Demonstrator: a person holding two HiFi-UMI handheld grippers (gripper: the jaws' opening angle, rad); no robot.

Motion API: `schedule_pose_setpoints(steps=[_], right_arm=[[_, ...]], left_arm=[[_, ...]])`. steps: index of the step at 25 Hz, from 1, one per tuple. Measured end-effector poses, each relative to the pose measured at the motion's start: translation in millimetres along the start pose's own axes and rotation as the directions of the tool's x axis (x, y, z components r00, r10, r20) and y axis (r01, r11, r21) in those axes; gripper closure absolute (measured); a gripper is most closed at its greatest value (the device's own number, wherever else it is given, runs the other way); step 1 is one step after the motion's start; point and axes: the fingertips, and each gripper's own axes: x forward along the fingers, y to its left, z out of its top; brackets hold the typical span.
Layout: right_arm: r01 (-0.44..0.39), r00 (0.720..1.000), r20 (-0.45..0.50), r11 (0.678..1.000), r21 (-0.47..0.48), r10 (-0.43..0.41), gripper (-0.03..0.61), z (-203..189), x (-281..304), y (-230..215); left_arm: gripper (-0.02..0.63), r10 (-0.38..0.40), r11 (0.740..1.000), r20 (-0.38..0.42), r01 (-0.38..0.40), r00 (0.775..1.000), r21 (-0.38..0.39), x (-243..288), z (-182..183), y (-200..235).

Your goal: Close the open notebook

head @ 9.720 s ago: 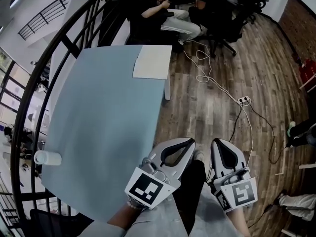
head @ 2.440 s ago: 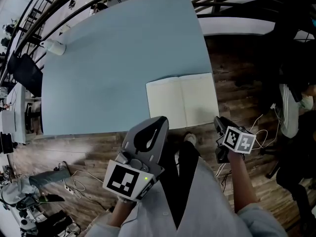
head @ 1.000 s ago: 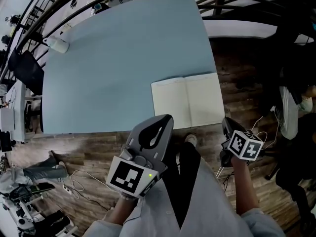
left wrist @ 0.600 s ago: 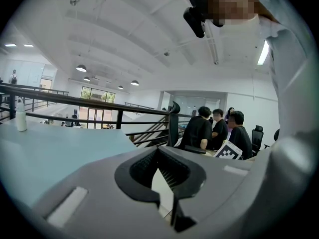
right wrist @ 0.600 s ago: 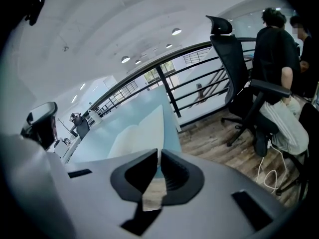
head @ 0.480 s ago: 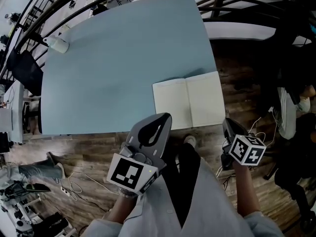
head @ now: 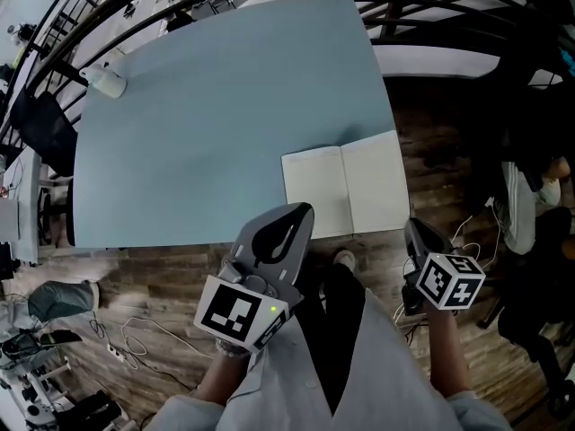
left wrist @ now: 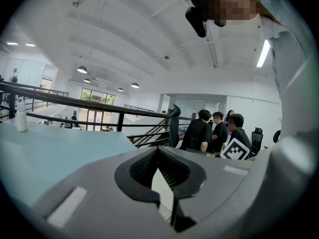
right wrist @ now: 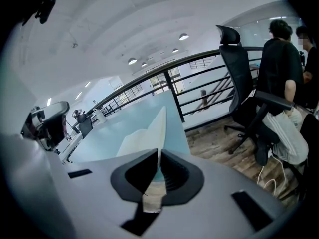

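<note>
Head view, notebook (head: 346, 191) open flat, spine pointing away, left tool (head: 301, 210), right tool (head: 412, 225) both closed, empty

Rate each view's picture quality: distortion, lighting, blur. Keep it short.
Head view: strong fisheye bends the table edges and the railing; light is even, the open notebook sharp, no glare. Left gripper view: dark round vignette, bright ceiling lamps, the left gripper looms close and soft. Right gripper view: same vignette, bowed railing, notebook pale yet distinct.
</note>
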Motion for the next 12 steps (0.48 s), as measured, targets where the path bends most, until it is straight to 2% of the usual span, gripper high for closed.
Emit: schedule_pose_setpoints(steps=[12], right_arm=[[-0.027, 0.999, 0.032, 0.998, -0.056, 0.029, 0.563, 4, -10, 36]], left_arm=[[0.611, -0.009, 1.0, 0.017, 0.009, 1.0, 0.003, -17, 3, 9]])
